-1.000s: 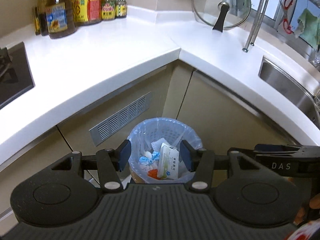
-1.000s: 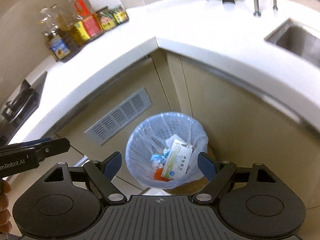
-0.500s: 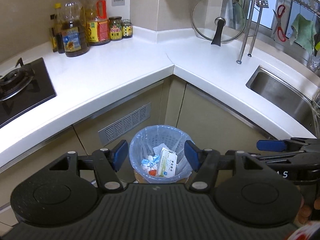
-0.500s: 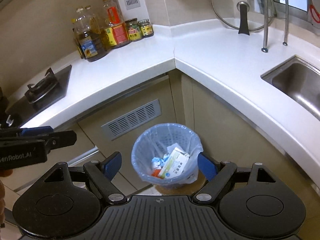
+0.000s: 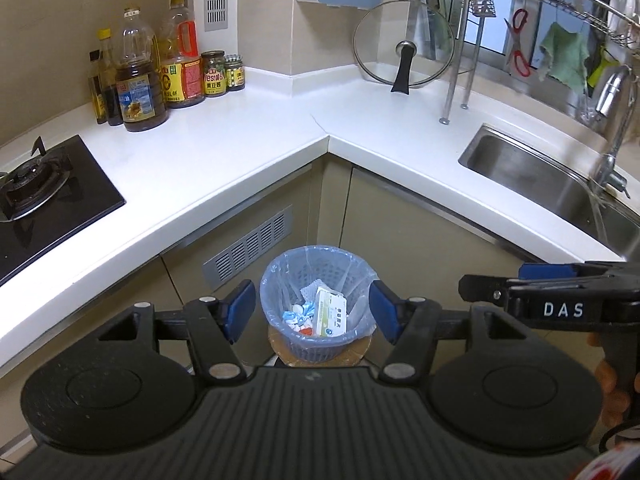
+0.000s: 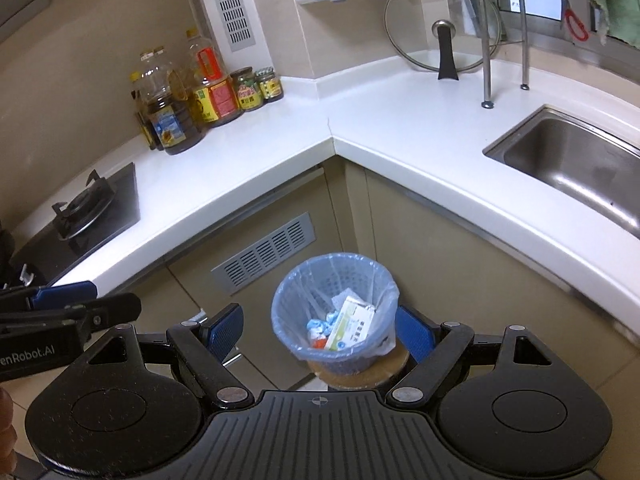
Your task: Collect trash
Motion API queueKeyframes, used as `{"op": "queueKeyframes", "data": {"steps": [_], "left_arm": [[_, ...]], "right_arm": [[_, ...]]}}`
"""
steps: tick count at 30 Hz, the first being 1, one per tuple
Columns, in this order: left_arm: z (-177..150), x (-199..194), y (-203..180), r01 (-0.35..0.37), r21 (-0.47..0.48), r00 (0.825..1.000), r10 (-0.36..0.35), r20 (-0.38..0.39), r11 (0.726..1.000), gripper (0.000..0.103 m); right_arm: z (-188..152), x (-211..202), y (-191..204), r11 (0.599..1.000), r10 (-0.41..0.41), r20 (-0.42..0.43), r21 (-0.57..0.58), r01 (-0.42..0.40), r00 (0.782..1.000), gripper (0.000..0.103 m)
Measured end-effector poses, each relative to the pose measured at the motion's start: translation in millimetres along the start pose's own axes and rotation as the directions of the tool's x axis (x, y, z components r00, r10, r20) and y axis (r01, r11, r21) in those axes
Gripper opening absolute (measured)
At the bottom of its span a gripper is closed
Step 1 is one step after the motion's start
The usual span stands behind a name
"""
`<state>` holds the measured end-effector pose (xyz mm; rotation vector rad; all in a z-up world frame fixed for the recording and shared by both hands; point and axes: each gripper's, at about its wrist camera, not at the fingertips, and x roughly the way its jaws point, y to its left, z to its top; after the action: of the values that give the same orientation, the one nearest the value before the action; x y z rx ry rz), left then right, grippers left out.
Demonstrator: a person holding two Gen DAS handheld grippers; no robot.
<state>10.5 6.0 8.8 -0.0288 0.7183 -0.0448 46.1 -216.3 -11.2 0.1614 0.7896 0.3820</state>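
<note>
A small blue trash basket (image 5: 280, 276) with a clear bag liner stands on the floor in the cabinet corner; it also shows in the right wrist view (image 6: 292, 300). Inside lie a white-and-green carton (image 5: 331, 312) (image 6: 352, 324) and several crumpled blue, white and orange scraps (image 5: 298, 314). My left gripper (image 5: 312, 308) is open and empty, high above the basket. My right gripper (image 6: 320, 330) is open and empty, also high above it. Each gripper's side shows in the other's view.
A white L-shaped counter (image 5: 248, 136) wraps the corner. Oil bottles and jars (image 5: 160, 76) stand at the back left, a gas hob (image 5: 36, 188) at the left, a glass lid (image 5: 404, 52) at the back, a steel sink (image 5: 532, 176) and a running tap (image 5: 612, 120) at the right.
Both grippers have risen and pulled back from the basket, which now looks smaller. More of the counter, wall and sink has come into view. Both stay open and empty.
</note>
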Motion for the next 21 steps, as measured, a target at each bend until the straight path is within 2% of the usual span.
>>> {"op": "queueKeyframes", "data": {"steps": [8, 21], "left_arm": [[-16, -23, 14, 0.042, 0.034, 0.999, -0.043, 0.004, 0.999, 0.062], [-26, -37, 21, 0.083, 0.059, 0.996, -0.083, 0.011, 0.995, 0.065]], "right_arm": [[-21, -27, 29, 1.000, -0.027, 0.015, 0.012, 0.027, 1.000, 0.083], [-31, -36, 42, 0.998, -0.060, 0.015, 0.020, 0.060, 0.998, 0.083]]}}
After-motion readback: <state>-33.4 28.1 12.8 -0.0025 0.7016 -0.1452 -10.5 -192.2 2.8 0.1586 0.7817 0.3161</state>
